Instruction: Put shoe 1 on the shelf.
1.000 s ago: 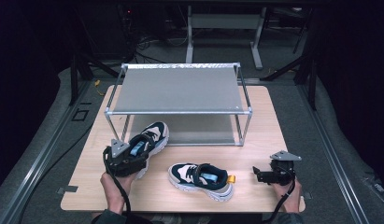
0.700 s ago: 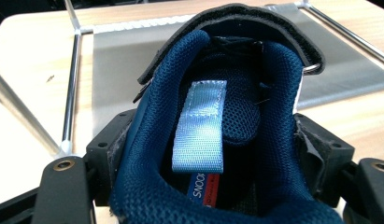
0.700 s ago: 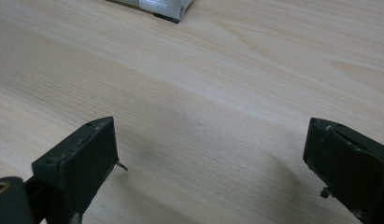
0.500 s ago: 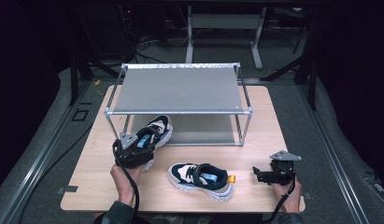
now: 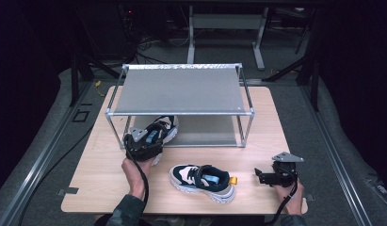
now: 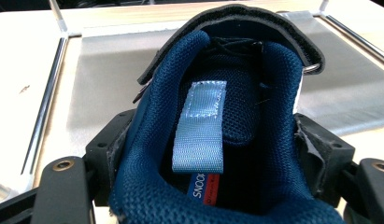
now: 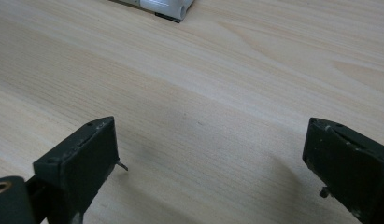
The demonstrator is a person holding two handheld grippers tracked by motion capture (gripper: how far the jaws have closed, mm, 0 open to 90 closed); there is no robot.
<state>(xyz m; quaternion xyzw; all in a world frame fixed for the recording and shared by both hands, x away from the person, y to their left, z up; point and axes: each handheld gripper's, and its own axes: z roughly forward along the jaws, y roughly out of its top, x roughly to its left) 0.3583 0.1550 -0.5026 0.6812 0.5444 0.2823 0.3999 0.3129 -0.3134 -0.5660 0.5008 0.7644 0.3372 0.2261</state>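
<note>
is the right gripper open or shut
Open. In the right gripper view, the right gripper has its two black jaws set wide apart with nothing between them, just bare wooden table.

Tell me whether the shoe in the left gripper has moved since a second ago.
Yes. The held shoe has gone forward and a little right with the left gripper, toe now over the rack's lower shelf.
</note>
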